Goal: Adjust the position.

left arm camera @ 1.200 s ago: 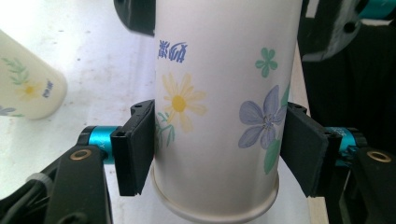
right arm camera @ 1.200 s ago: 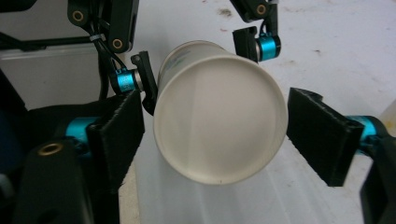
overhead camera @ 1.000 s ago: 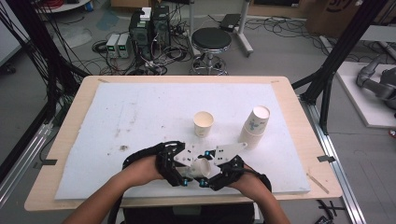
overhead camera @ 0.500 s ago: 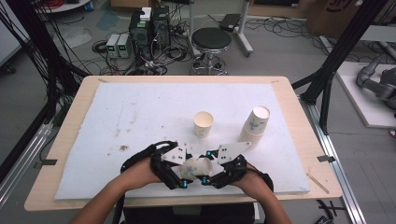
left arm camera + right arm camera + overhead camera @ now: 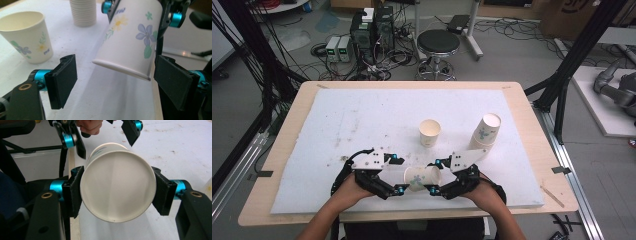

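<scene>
White flower-printed paper cup [image 5: 421, 178] lay sideways, clamped by the right gripper [image 5: 435, 176]. Left gripper [image 5: 400, 175] gaped wide, its pads apart from the cup's rim.

What my views cut off

The cup [image 5: 117, 182] in my right gripper [image 5: 117, 191] hides its own inside; the cup stack [image 5: 83, 12] loses its top at the frame edge.

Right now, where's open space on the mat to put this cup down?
The white mat is bare left of the upright cup and along its far edge. It is crowded by that cup, the cup stack and both hand-held grippers near the front edge.
</scene>
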The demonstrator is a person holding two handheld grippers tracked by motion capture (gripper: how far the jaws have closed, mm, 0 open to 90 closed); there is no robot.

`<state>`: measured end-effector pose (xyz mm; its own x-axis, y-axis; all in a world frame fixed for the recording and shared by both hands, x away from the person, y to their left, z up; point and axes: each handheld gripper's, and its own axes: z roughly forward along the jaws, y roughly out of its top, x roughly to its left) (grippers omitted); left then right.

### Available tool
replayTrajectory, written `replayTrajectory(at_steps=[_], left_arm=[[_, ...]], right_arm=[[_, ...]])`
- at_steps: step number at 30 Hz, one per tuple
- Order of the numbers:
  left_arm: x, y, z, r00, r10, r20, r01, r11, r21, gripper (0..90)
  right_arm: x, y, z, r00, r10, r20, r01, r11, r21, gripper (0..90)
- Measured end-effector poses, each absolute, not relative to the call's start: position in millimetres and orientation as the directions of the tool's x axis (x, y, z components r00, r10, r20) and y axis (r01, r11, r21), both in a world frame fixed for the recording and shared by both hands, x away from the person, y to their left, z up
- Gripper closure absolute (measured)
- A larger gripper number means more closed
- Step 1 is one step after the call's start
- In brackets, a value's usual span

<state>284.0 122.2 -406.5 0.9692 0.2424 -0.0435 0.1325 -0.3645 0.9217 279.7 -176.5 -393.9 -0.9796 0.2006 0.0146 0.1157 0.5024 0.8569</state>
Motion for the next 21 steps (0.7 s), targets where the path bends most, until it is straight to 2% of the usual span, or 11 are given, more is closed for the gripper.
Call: replayTrajectory(at_steps=[7,13,21], left_arm=[[281.4,130.1,-410.8,0.959,0.263,-0.105,0.166,-0.222,0.961,18.8],[277.6,133.8,-414.1,0.963,0.237,-0.125,0.16,-0.136,0.978,18.8],[274.6,134.1,-414.9,0.971,0.212,-0.109,0.134,-0.105,0.986,18.3]], right_arm=[[279.7,-179.3,-392.6,-0.98,0.199,0.03,0.121,0.463,0.878,36.2],[279.5,-180.5,-392.7,-0.98,0.195,0.043,0.124,0.428,0.895,36.2],[281.3,-186.2,-392.2,-0.981,0.185,0.059,0.128,0.386,0.913,36.2]])
